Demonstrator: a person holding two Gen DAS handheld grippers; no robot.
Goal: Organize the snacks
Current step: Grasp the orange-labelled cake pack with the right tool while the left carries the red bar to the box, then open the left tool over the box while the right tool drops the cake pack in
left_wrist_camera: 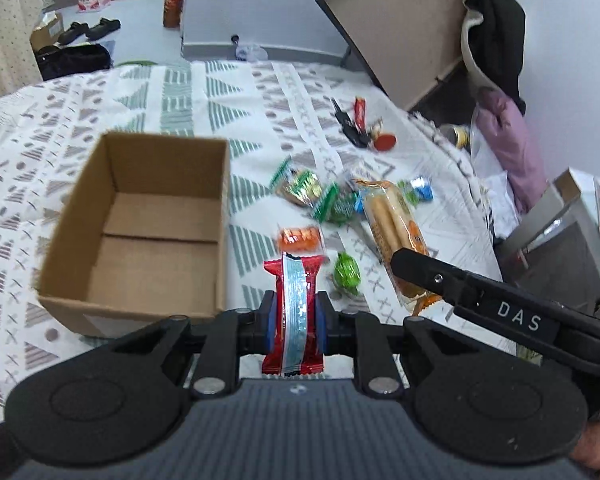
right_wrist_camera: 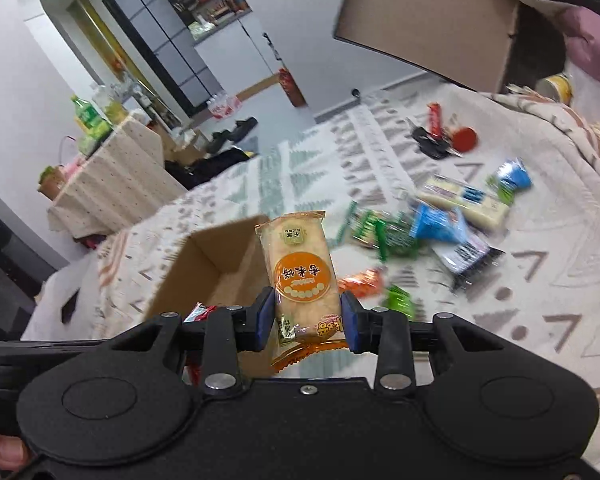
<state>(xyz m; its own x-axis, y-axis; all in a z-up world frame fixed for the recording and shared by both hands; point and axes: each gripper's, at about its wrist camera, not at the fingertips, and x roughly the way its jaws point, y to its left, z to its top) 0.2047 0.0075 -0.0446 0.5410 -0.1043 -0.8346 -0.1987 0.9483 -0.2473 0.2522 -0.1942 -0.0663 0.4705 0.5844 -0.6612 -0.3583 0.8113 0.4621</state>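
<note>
My left tongs (left_wrist_camera: 293, 320) squeeze a red snack (left_wrist_camera: 294, 312), right tongs (right_wrist_camera: 306, 322) pinch a rice cracker (right_wrist_camera: 300, 276). Next I drop both into the box (left_wrist_camera: 140, 232) to their left.

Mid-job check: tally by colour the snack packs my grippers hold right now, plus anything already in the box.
Red pack, in the left gripper: 1
Orange-and-beige rice cracker pack, in the right gripper: 1
In the cardboard box: 0
Total: 2
</note>
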